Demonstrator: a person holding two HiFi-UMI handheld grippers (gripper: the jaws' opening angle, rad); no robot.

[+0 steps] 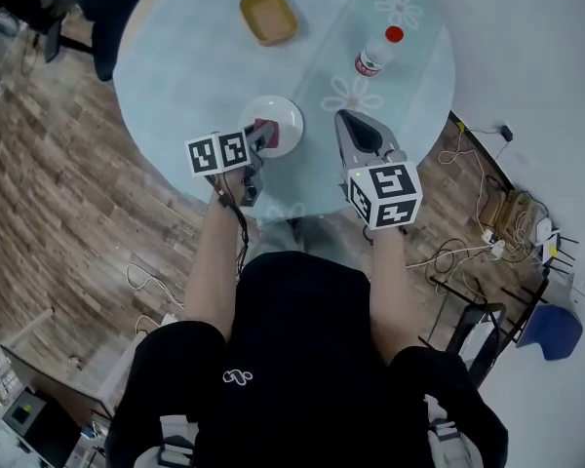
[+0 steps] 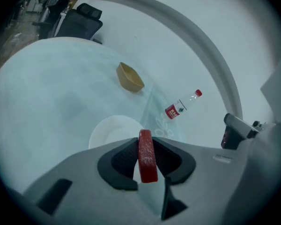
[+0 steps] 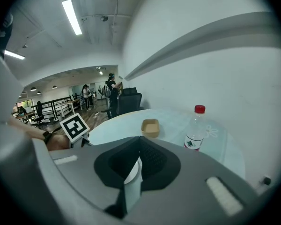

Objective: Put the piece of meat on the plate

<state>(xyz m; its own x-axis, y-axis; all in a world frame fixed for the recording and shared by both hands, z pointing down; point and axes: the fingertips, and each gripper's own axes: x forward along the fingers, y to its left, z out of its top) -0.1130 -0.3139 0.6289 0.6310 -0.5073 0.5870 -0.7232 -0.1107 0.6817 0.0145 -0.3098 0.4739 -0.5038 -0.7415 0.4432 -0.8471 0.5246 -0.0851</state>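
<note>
The piece of meat [image 2: 147, 156], a flat red slab, stands on edge between the dark pads of my left gripper [image 2: 146, 146], which is shut on it. In the head view the meat [image 1: 265, 132] hangs over the near side of the white plate [image 1: 278, 113]; I cannot tell whether it touches the plate. In the left gripper view the plate [image 2: 113, 131] lies just beyond the jaws. My right gripper [image 1: 344, 118] hovers to the right of the plate, its jaws together with nothing held. In the right gripper view a sliver of the plate [image 3: 132, 175] shows behind the right gripper [image 3: 139, 143].
All this is on a round glass table [image 1: 175, 57] with flower prints. A yellow-brown bowl [image 1: 268, 17] sits at the far side. A plastic bottle [image 1: 375, 55] with a red cap stands to the right. Cables and a power strip [image 1: 495, 244] lie on the floor at the right.
</note>
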